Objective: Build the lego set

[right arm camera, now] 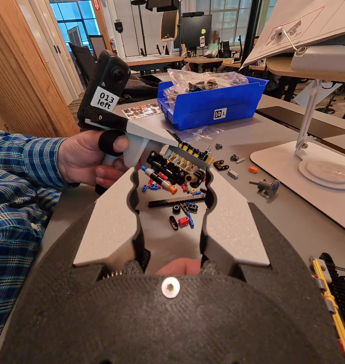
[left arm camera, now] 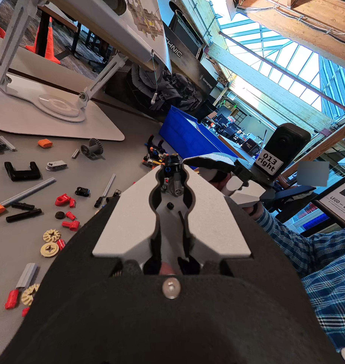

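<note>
In our left wrist view, the left hand-held gripper (left arm camera: 172, 173) is clamped on the lego assembly (left arm camera: 172, 177), pinched right at its fingertips. Loose pieces lie on the grey surface (left arm camera: 108, 157) off to its left: red connectors (left arm camera: 66, 201), tan gears (left arm camera: 50, 242), a black bracket (left arm camera: 22, 171). A blue bin (left arm camera: 185, 132) sits just beyond the tips.

In our right wrist view, the right hand-held gripper (right arm camera: 170, 175) stands wide open, nothing between its fingers. The lego assembly (right arm camera: 177, 165) hangs just past its tips, held by the left hand-held gripper (right arm camera: 175, 145). The blue bin (right arm camera: 211, 102) is farther ahead, holding plastic bags (right arm camera: 203, 80).
</note>
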`<action>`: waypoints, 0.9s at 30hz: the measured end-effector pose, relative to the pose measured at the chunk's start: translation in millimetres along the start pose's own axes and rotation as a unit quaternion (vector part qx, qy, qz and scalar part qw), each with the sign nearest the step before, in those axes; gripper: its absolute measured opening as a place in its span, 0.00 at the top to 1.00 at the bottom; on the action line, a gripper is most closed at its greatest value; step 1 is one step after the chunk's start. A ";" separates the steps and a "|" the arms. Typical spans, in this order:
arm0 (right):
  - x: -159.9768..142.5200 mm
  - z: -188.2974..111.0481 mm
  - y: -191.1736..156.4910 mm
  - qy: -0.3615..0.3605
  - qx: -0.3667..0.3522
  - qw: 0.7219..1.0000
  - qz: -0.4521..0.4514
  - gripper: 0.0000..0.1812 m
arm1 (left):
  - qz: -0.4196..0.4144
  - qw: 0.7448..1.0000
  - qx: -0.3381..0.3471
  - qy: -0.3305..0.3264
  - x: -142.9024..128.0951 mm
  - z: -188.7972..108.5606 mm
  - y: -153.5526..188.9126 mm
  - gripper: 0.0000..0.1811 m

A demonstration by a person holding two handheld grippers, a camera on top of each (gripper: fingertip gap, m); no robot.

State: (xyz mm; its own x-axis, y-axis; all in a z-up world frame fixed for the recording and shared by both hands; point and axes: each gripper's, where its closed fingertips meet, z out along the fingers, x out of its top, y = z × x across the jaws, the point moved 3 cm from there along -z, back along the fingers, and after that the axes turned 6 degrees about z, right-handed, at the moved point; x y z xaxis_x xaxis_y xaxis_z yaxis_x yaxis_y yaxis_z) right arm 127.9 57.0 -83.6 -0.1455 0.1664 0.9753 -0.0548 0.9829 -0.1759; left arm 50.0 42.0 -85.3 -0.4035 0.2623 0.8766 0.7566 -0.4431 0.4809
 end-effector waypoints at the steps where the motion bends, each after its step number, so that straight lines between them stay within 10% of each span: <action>1: -0.1 0.0 -0.2 0.000 0.000 1.000 0.000 0.64 | 0.000 1.000 0.000 0.000 0.0 -0.1 -0.1 0.93; 27: -5.6 0.5 4.8 -0.015 -0.017 1.000 -0.006 0.81 | 0.005 1.000 0.002 -0.003 -4.6 1.0 0.7 0.93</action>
State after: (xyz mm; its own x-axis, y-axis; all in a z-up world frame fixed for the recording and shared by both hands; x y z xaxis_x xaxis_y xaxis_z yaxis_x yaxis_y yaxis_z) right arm 127.9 60.8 -90.0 -0.1744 0.1525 0.9728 -0.0238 0.9870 -0.1590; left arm 52.9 41.3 -89.0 -0.3923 0.2623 0.8817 0.7632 -0.4423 0.4711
